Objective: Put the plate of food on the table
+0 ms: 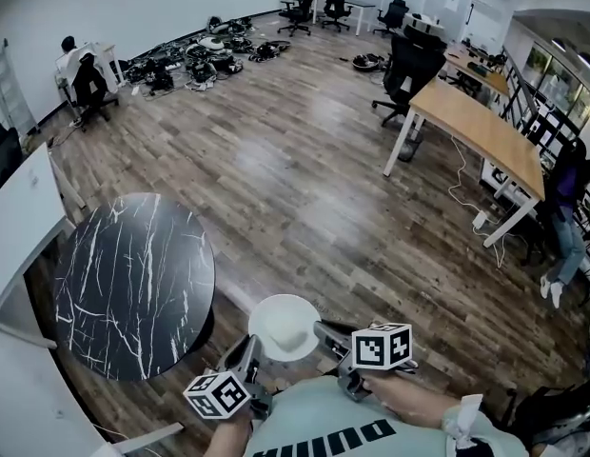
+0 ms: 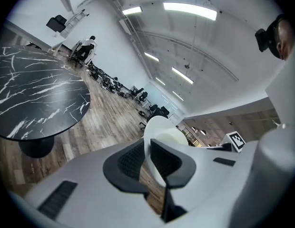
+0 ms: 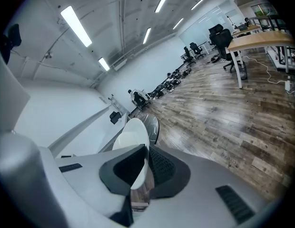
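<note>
Head view
- Plate [image 1: 284, 327]: white, round, carried in the air just in front of the body, above the wood floor [image 1: 304, 179]. Face up, roughly level. A pale lump sits on it; what it is can't be told.
- Left gripper [image 1: 249, 347] holds the plate's left edge and right gripper [image 1: 321, 330] its right edge. The line between the two grips runs side to side.
- Table [image 1: 133, 284]: round, black marble top, nothing on it. It lies to the left of the plate and slightly ahead, apart from it. The left gripper is on the nearer side.

Left gripper view
- The left gripper [image 2: 148, 158] has its jaws clamped on the plate [image 2: 169, 137], rim pinched between the dark pads.
- The table [image 2: 38, 94] is off to the upper left, with a clear gap to the plate.

Right gripper view
- The right gripper [image 3: 146, 163] has its jaws clenched on the opposite rim of the plate [image 3: 132, 137].
- A sliver of the table [image 3: 154, 125] shows past the plate's far edge, straight along the jaws.

Judgement
- A round plate has no long axis. What counts is keeping it flat while carrying it leftward and over the tabletop.
</note>
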Action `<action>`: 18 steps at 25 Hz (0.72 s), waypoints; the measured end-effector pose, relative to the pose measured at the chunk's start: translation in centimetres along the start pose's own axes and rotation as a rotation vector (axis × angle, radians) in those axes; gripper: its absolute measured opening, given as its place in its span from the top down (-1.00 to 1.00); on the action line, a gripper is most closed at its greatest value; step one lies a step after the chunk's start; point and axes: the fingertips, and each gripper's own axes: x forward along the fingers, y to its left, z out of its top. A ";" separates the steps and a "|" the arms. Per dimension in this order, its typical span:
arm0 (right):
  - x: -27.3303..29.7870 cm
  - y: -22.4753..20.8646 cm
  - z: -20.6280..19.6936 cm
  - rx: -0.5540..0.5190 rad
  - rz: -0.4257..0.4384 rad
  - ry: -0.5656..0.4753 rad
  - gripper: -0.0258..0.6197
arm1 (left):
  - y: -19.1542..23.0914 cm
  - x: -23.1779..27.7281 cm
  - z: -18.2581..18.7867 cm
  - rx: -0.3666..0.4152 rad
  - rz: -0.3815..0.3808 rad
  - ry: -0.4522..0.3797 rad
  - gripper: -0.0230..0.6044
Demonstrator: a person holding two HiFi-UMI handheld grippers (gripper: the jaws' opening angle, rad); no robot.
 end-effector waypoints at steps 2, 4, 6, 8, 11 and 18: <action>1.2 0.3 0.3 0.000 0.009 0.010 0.82 | 0.7 -0.1 0.8 -0.007 0.011 -0.010 0.78; 2.4 0.8 0.6 -0.007 0.024 0.030 0.82 | 1.6 -0.5 1.5 -0.020 0.031 -0.027 0.78; 3.3 1.2 0.8 -0.018 0.033 0.048 0.82 | 2.2 -0.7 2.0 -0.030 0.044 -0.042 0.78; 3.7 1.2 1.2 -0.023 0.034 0.051 0.82 | 2.5 -0.5 2.3 -0.033 0.044 -0.045 0.78; 4.5 0.9 1.9 -0.015 0.041 0.058 0.82 | 2.9 0.2 2.8 -0.040 0.057 -0.042 0.78; 6.9 -0.6 4.4 -0.014 0.077 0.104 0.82 | 3.8 2.9 4.5 -0.051 0.114 -0.048 0.78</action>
